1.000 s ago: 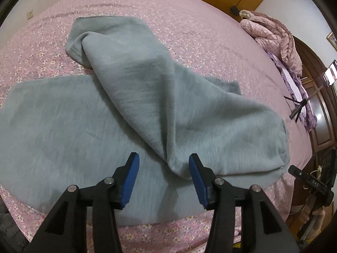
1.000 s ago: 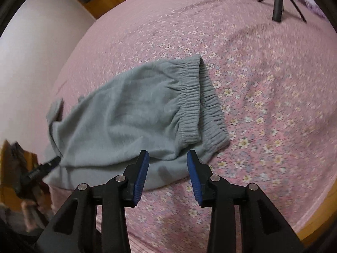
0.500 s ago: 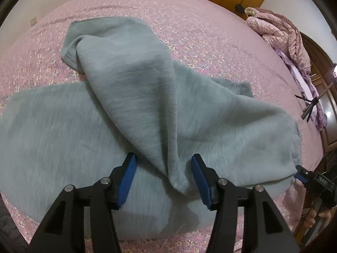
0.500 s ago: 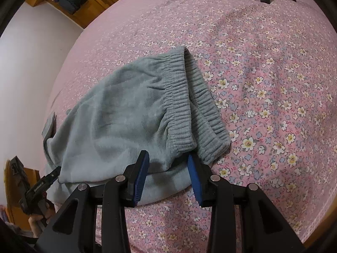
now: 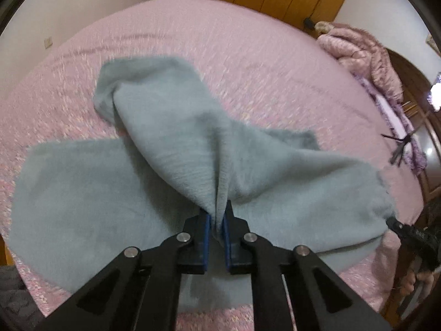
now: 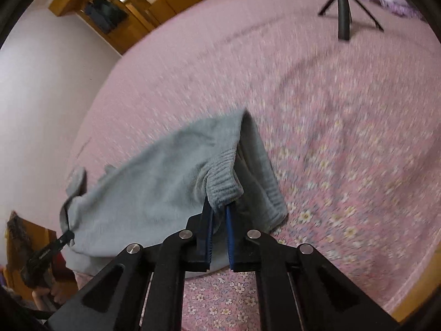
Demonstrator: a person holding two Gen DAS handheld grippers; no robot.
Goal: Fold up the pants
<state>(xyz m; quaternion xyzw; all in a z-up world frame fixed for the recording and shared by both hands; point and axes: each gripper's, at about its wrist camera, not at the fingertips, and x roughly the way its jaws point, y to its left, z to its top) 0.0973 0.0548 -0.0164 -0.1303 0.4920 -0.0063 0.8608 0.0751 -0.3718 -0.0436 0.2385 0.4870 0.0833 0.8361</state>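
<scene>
Pink floral bedspread (image 6: 344,143) lies open and flat beyond and to the right of the grey pants (image 6: 154,182); nothing on it near the waistband. Black tripod (image 6: 343,13) stands at the far side, well apart. In the left wrist view, bare bedspread (image 5: 248,55) stretches beyond the crossed leg (image 5: 171,115); a heaped pink quilt (image 5: 366,55) occupies the far right edge.
</scene>
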